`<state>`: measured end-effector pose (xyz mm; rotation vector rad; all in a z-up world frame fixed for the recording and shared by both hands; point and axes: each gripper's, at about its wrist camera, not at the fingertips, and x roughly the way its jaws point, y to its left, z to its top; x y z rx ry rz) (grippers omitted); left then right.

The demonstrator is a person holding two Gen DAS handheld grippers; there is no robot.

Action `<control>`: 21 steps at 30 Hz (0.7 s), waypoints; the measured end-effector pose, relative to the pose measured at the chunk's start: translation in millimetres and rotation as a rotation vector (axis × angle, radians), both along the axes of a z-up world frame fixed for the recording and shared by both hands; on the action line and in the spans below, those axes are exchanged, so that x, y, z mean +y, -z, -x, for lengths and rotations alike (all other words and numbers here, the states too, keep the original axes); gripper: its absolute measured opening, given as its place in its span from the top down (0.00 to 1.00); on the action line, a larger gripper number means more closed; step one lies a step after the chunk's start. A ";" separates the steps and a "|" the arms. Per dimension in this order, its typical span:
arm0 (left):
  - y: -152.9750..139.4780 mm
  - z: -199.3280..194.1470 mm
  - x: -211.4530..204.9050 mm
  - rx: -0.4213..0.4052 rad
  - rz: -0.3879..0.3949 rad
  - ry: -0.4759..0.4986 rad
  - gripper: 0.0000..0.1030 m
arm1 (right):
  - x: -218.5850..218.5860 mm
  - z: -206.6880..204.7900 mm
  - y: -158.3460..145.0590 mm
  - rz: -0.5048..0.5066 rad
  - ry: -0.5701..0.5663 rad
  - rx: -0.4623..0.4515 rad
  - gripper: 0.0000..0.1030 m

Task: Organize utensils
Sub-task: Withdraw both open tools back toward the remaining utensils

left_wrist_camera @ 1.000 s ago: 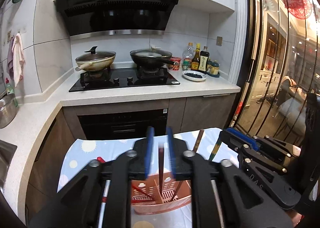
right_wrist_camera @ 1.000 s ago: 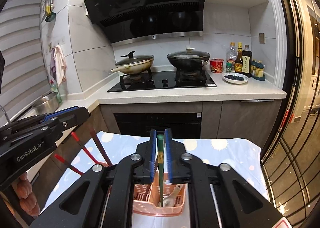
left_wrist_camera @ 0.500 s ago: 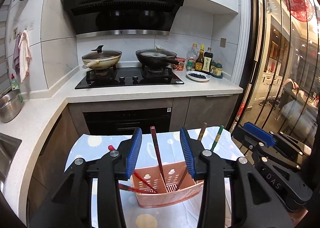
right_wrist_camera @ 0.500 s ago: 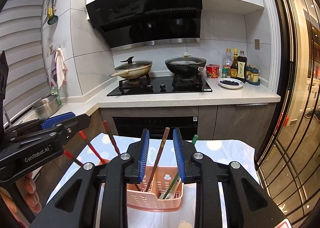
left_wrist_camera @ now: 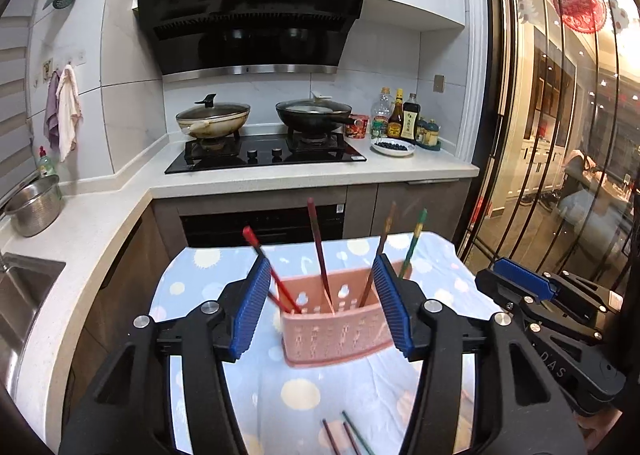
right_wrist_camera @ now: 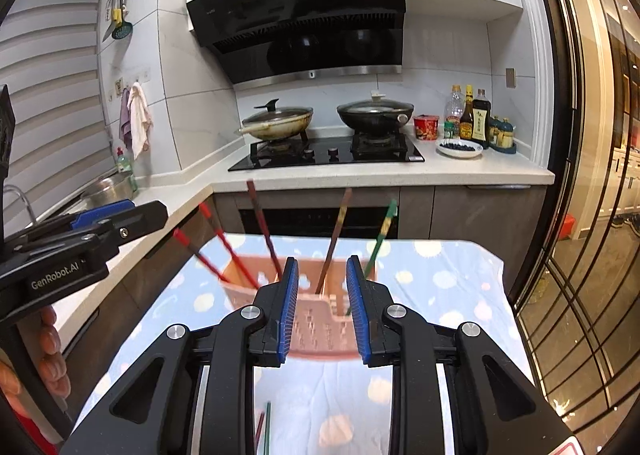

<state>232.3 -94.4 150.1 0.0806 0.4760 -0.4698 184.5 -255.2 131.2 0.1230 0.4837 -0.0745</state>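
Dotted tablecloth (left_wrist_camera: pixel 304 395) bears pink basket (left_wrist_camera: pixel 336 335); both jaws parted

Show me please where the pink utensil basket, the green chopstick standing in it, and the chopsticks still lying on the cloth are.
pink utensil basket (left_wrist_camera: pixel 332 339): left wrist view, front wall.
green chopstick (left_wrist_camera: pixel 414 240): left wrist view, upper shaft above the rim.
loose chopsticks on the cloth (left_wrist_camera: pixel 347 435): left wrist view, middle of the bundle.

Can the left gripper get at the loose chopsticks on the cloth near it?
Probably yes. The left gripper is open and empty, and the loose chopsticks lie bare on the cloth, below it and nearer than the pink utensil basket; nothing covers them.
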 end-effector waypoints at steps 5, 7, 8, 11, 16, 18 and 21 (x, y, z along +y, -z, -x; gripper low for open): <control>18.7 30.6 10.4 0.021 -0.026 0.000 0.51 | 7.8 34.1 23.2 -0.024 -0.008 0.048 0.76; 26.8 42.5 14.9 0.035 -0.030 0.001 0.51 | 13.0 48.2 32.5 -0.028 -0.014 0.070 0.76; 30.8 48.3 18.0 0.046 -0.025 0.003 0.51 | 15.5 54.8 36.9 -0.029 -0.016 0.080 0.76; 45.2 67.0 23.8 0.068 -0.041 0.009 0.51 | 21.5 76.7 52.3 -0.035 -0.032 0.110 0.76; 76.9 96.7 39.6 0.135 -0.051 0.000 0.51 | 38.7 114.1 83.3 -0.027 -0.054 0.171 0.76; 91.9 107.7 44.7 0.161 -0.067 -0.005 0.51 | 47.7 129.7 99.1 -0.019 -0.065 0.202 0.76; 117.2 119.6 50.3 0.205 -0.106 -0.014 0.51 | 58.9 146.5 122.3 -0.026 -0.079 0.254 0.76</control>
